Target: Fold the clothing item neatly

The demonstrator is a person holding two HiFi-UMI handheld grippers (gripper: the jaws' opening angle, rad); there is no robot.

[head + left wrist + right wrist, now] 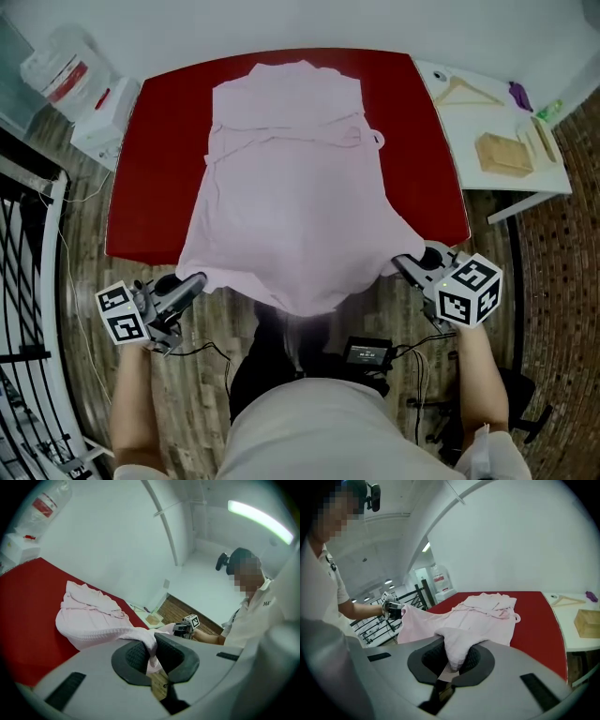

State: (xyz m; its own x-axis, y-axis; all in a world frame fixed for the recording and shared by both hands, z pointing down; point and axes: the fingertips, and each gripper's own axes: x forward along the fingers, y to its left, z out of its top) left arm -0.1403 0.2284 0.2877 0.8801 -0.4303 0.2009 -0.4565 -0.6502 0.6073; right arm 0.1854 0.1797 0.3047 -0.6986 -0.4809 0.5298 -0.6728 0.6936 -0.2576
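**Robe hem gripped at both corners**

The pink waffle-weave robe is spread over the red table, with its near hem sagging past the edge. One corner is pinched by the left gripper and the other by the right gripper. Both are pointed forward and slightly down.

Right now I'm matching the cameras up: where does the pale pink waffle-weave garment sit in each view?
Head view: pale pink waffle-weave garment fills the centre.
Left gripper view: garment sits left of centre.
Right gripper view: garment lies mid-frame.
Shared landmark: the red tabletop under it.
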